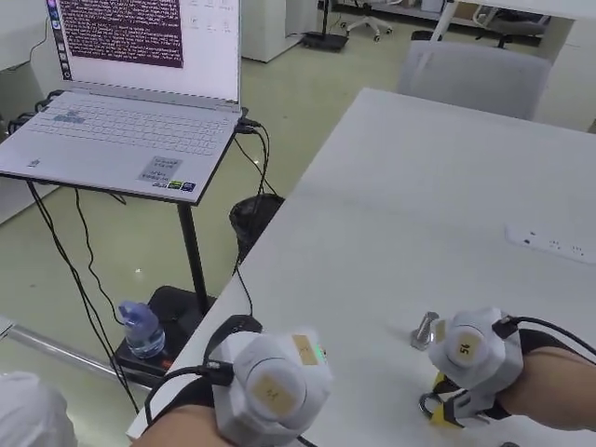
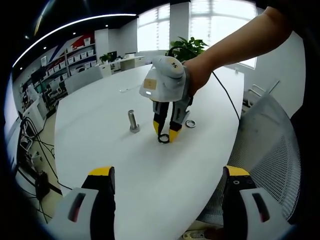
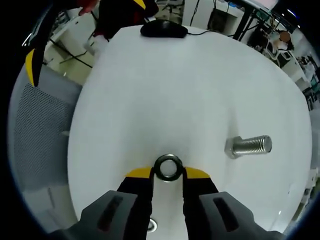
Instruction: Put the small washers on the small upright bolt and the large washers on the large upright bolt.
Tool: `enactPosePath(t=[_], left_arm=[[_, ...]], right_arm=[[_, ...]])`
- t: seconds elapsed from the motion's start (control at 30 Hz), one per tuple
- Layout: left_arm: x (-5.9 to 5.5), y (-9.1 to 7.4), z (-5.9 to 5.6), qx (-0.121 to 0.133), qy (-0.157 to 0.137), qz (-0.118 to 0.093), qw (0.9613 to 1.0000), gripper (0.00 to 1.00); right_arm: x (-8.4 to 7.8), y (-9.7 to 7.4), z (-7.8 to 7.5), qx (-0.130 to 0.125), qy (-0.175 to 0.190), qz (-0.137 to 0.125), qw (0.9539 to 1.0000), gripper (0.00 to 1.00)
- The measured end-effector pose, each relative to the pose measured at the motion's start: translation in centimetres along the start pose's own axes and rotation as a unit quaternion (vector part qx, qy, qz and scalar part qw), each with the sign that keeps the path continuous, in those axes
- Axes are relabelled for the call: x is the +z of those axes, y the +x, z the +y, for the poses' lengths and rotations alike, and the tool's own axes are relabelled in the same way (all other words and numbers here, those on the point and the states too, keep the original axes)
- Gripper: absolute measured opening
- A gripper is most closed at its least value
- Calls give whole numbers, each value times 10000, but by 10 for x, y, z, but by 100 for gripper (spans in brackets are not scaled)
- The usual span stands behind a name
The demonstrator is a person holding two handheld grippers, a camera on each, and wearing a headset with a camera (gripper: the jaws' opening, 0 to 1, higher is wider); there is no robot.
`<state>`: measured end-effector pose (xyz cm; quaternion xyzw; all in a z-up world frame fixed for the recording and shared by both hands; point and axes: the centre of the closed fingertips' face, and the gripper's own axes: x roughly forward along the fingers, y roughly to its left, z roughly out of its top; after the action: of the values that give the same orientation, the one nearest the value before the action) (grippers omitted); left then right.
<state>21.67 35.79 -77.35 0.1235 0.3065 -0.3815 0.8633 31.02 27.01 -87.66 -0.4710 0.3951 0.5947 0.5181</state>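
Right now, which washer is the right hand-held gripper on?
The dark washer between the yellow tips of the right hand-held gripper, nearer the upright bolt. The other washer lies free on the table.

Open-plan office: laptop (image 1: 121, 130), long white table (image 1: 419, 205), mesh chair (image 2: 270, 145), potted plant (image 2: 187, 48).

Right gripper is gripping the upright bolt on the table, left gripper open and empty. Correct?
No: the right gripper grips a washer on the table, not the upright bolt, which stands apart, as the right gripper view shows. The left gripper is open and empty.
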Motion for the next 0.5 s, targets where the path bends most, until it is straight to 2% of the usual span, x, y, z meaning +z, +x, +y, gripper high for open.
enactPosePath(t=[0.37,0.5], left_arm=[[-2,-3,0,24,-12,30,10000,87],[-4,-4,-1,18,-19,49,10000,86]], right_arm=[[0,0,-1,32,60,-22,10000,22],[-1,-6,0,46,182,-48,9998,22]])
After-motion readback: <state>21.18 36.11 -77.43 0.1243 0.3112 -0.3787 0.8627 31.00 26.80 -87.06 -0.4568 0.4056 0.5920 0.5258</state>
